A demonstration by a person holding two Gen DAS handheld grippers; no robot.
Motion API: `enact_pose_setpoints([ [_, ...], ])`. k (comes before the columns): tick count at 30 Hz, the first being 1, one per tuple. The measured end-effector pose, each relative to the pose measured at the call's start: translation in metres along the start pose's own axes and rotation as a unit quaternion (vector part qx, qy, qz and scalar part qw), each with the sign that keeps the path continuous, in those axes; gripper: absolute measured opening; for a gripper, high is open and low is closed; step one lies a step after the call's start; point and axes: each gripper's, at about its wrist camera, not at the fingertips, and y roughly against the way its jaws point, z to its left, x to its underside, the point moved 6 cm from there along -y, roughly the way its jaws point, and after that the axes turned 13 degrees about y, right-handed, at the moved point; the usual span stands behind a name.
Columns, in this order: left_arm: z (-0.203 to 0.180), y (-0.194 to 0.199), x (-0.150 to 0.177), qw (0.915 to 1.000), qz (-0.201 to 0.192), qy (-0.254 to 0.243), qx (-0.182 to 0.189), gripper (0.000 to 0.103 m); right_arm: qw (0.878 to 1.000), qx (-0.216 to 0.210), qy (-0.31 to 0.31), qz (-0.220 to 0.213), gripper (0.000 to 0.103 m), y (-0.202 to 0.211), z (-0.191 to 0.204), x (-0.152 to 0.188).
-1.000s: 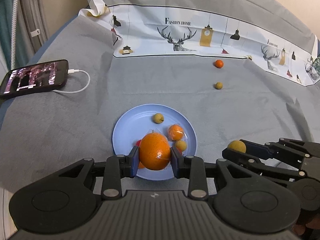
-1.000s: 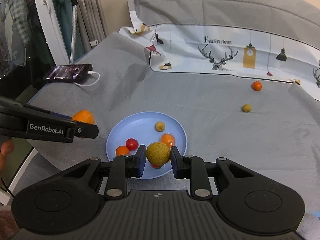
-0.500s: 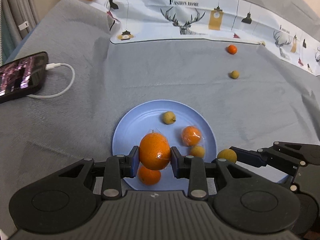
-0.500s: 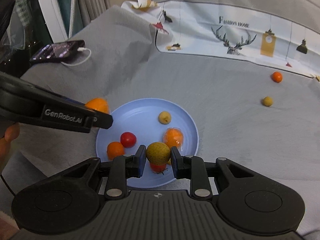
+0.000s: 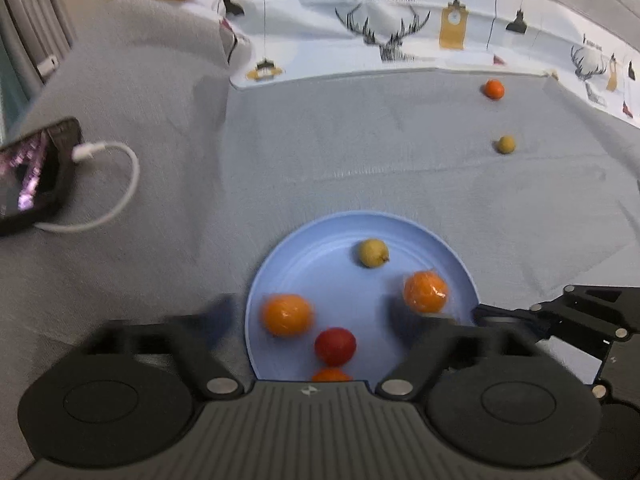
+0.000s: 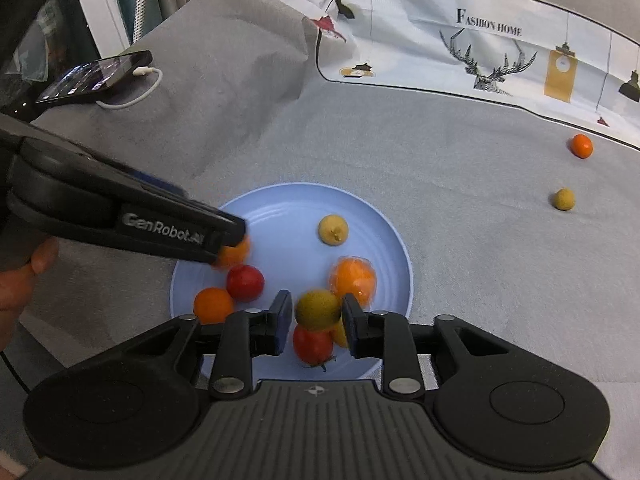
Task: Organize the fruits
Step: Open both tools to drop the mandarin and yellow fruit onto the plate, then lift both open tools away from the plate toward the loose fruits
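The round pale-blue plate [image 6: 394, 248] sits on the grey cloth-covered table [image 6: 460, 168], and most of the fruit is gathered on it. The left gripper [image 5: 316, 316] hangs over the near-left part of the plate with its two fingers spread wide and nothing between them; they are blurred. A large shiny orange [image 5: 286, 314] lies on the plate between those parted fingers, nearer the left one. From the other side, that same orange shows only as a blurred patch at the tip of the left gripper.

The right gripper [image 6: 316, 322] hovers over the near edge of the plate. Its fingers stand slightly apart with a small yellow-green round fruit [image 6: 318, 309] between the pads; there is a gap on the left, and I cannot tell whether the right pad touches it, so I cannot tell if it is gripped or let go. Just under it lie a red tomato with a stem [image 6: 313, 345] and a bit of yellow fruit.

Also on the plate: a smaller red tomato [image 6: 245, 283], a small orange fruit [image 6: 213, 305] at the near-left rim, an orange wrapped in clear film [image 6: 353, 280] on the right, and a pale yellow fruit [image 6: 333, 230] toward the far side.

Well apart, on the bare cloth to the far right, sit a little orange fruit [image 6: 581, 145] and a small tan fruit [image 6: 563, 199]. A black phone [image 6: 94, 76] with a white cable [image 6: 136, 96] lies far left.
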Motion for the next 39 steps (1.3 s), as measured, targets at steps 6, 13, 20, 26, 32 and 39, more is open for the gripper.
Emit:
enact_pose_setpoints([
  [6,-0.001,0.024,0.019,0.9999,0.012,-0.005,0.009,0.102,1.0,0.019,-0.016,0.008,0.088,0.033,0.0,0.018],
  [13,0.006,0.06,0.041,0.9992,0.036,0.019,0.0,0.102,0.999,0.037,-0.03,-0.009,0.097,0.079,0.004,0.028],
  [20,0.006,0.1,0.057,0.9995,0.02,0.021,-0.01,0.102,0.998,0.047,-0.023,-0.04,0.102,0.124,0.014,0.033],
  [26,0.002,0.127,0.071,0.9997,0.007,0.023,-0.005,0.102,0.996,0.061,-0.015,-0.063,0.102,0.151,0.022,0.039],
  [32,0.0,0.146,0.081,0.9997,-0.004,0.021,-0.009,0.103,0.994,0.072,-0.013,-0.082,0.102,0.173,0.029,0.046],
  [39,-0.007,0.16,0.083,0.9996,-0.005,0.023,-0.019,0.103,0.991,0.088,-0.015,-0.099,0.102,0.194,0.028,0.054],
])
